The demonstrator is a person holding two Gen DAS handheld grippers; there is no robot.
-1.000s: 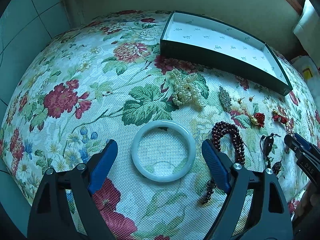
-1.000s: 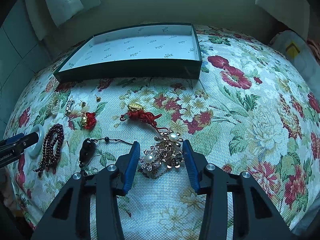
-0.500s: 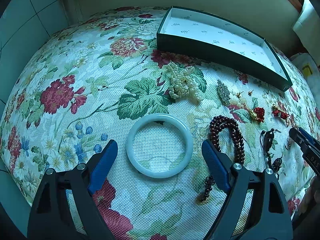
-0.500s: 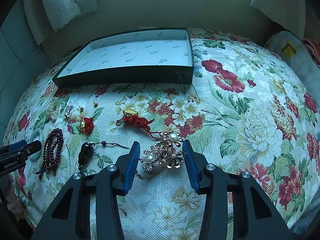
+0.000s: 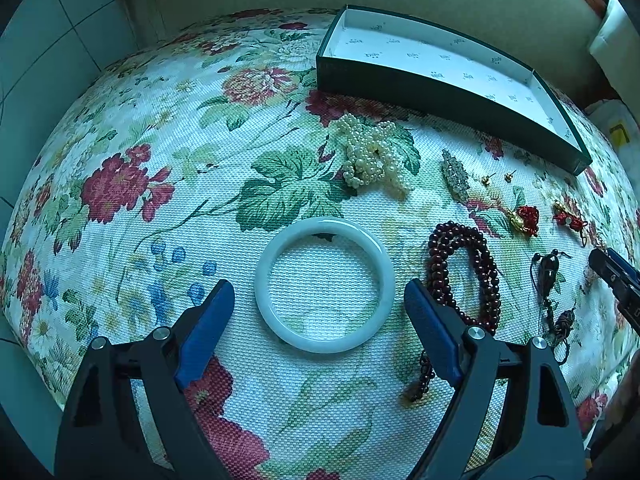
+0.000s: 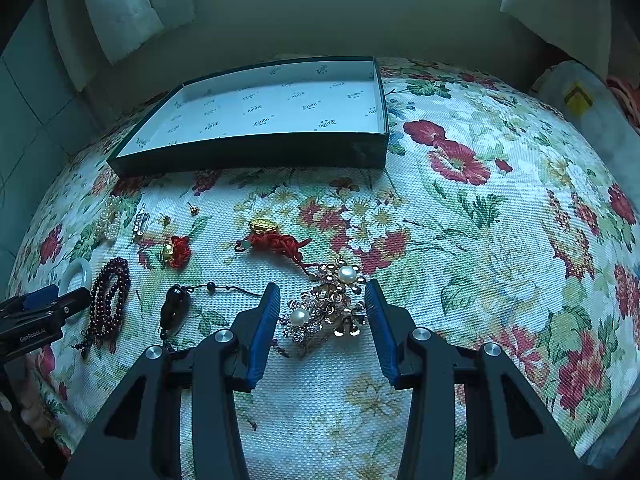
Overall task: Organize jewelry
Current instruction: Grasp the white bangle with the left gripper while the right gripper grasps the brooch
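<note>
While pale green jade bangle (image 5: 324,285) lies flat on floral tablecloth (image 5: 168,168), left gripper (image 5: 319,300) hangs spread wide around it, untouching; right gripper (image 6: 322,304) brackets gold pearl-flower brooch cluster (image 6: 326,304), pads clear.

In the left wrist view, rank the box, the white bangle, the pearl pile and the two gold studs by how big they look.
1. Box
2. White bangle, though it lies nearer the camera
3. Pearl pile
4. Two gold studs, alike in size
</note>
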